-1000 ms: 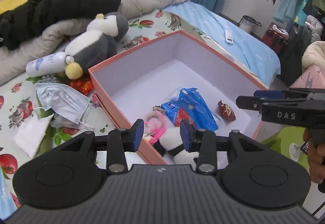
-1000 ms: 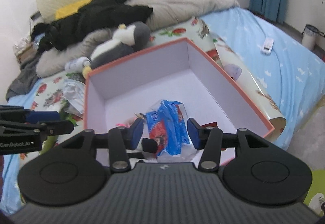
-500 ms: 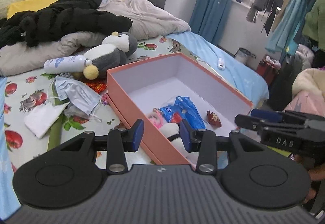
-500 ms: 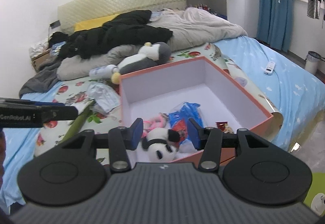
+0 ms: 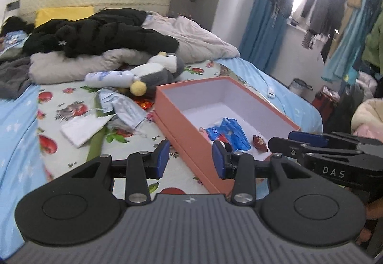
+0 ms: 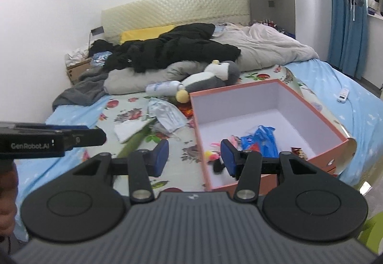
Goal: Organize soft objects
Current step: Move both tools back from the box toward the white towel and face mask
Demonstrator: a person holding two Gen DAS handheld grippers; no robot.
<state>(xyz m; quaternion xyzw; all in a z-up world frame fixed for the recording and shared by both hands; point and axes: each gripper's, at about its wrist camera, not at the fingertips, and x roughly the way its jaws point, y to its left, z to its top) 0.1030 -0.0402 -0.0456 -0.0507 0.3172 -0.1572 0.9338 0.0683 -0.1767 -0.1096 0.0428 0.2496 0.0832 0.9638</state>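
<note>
An open orange box (image 5: 189,137) (image 6: 318,117) sits on the bed. It holds a blue plastic bag (image 5: 231,131) (image 6: 259,138), a pink item, a partly hidden panda toy (image 6: 217,164) and a small red wrapper (image 5: 259,141). A grey and white penguin plush (image 5: 155,72) (image 6: 213,76) lies behind the box, beside a white bottle (image 5: 109,77). Face masks (image 5: 124,108) (image 6: 167,114) and a white cloth (image 5: 81,128) lie left of the box. My left gripper (image 5: 190,159) is open and empty, pulled back before the box's near left corner. My right gripper (image 6: 195,156) is open and empty near the box's front edge.
A black jacket (image 5: 95,34) and a beige duvet (image 5: 198,41) are piled at the head of the bed. A green stick (image 6: 135,141) lies on the fruit-print sheet. A remote (image 6: 342,95) lies on the blue sheet at right. Clothes hang by the window.
Both grippers have pulled back and up from the box, so more of the bed shows. Both stay open and empty. The box contents have not moved.
</note>
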